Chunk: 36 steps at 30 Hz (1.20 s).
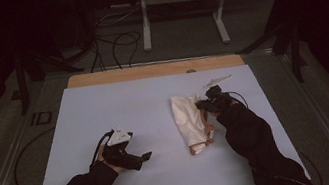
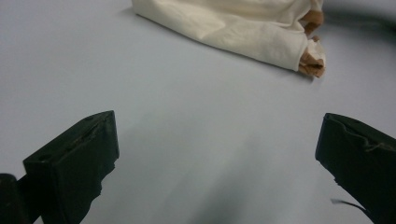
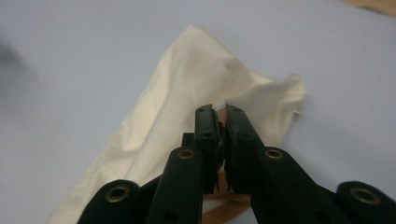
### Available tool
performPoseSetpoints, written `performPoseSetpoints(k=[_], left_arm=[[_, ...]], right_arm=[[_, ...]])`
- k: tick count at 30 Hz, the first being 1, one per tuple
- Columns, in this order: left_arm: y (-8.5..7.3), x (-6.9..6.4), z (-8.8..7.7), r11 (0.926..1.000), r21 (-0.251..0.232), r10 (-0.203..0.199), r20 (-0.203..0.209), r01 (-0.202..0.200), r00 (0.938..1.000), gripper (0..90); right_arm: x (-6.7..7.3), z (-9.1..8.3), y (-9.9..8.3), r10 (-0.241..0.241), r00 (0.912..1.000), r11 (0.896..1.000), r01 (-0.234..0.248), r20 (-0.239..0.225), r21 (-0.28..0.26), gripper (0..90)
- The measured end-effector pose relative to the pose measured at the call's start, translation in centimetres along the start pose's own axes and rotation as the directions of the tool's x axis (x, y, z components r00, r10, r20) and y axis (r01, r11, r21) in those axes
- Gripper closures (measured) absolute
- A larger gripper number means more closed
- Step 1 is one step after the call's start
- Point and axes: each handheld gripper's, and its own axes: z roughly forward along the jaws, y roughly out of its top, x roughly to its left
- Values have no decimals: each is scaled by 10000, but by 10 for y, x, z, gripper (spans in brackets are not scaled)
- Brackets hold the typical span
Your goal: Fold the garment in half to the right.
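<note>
**High view: soft cream cloth bag, pinched by my right jaws**

High view has the cream cloth bag (image 1: 188,118) lying on the right half of the pale blue bench (image 1: 104,107), long axis running away from me, with a brown paper-like edge poking out at its near end. My right gripper (image 1: 204,106) sits at the bag's right edge, about midway along. In the right gripper view my jaws are drawn together with almost no gap, and a sliver of cream and brown shows between them, so I judge I am pinching a fold of the bag (image 3: 205,93) rather than nothing.

My left gripper (image 1: 146,156) rests well apart from the bag, on the left of the bench, its jaws spread wide and empty; the left gripper view looks across bare bench toward the bag (image 2: 243,28) and its brown end.

I read the bag as light and limp: it wrinkles, slumps flat, and will sag and trail if lifted by one point. The weave should give decent friction, not slippery. The brown insert looks like paper and may tear or slide out. I would take hold at a hem or corner, where the fabric doubles, and use my left jaws on the opposite edge to keep it spread.

A small white object (image 1: 217,81) lies just beyond the bag; I cannot tell what it is.
</note>
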Motion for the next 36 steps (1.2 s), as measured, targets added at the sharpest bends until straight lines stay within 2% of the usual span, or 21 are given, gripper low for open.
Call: performPoseSetpoints(k=[4,9,10,14,22,24,27,30,34,36], left_arm=[[-4,-2,0,9999,-9,116,-188,-116,9998,2],[-10,-1,-1,9999,-166,17,-258,-21,9997,2],[-10,-1,-1,9999,-166,17,-258,-21,9997,2],[-14,-2,-7,9994,-336,-7,-407,-7,9992,2],[-24,4,-17,9983,-559,-193,-577,160,9981,2],[-27,4,-20,9981,-586,-209,-608,173,9979,2],[-31,6,-25,9974,-713,-172,-589,130,9981,2],[-36,7,-30,9960,-890,-118,-544,69,9984,2],[-41,11,-34,9938,-1089,-298,-517,240,9982,2],[-41,11,-34,9938,-1089,-298,-517,240,9982,2]], right_arm=[[-5,-11,-4,73,9993,9997,-65,356,-230,863],[-10,-22,-13,211,9954,9992,-179,932,-355,863],[-10,-22,-13,211,9954,9992,-179,932,-355,863],[-16,-24,-27,596,9910,9972,-535,1199,-530,862],[-23,-9,-48,1038,9874,9946,-1037,1193,-69,822],[-25,-5,-51,1077,9872,9941,-1088,1178,29,777],[-28,0,-55,1044,9859,9938,-1084,1307,239,757],[-31,2,-59,1120,9862,9930,-1158,1218,248,741],[-29,-1,-52,836,9899,9956,-878,1147,316,647],[-29,-3,-48,725,9913,9969,-754,1096,232,647]])
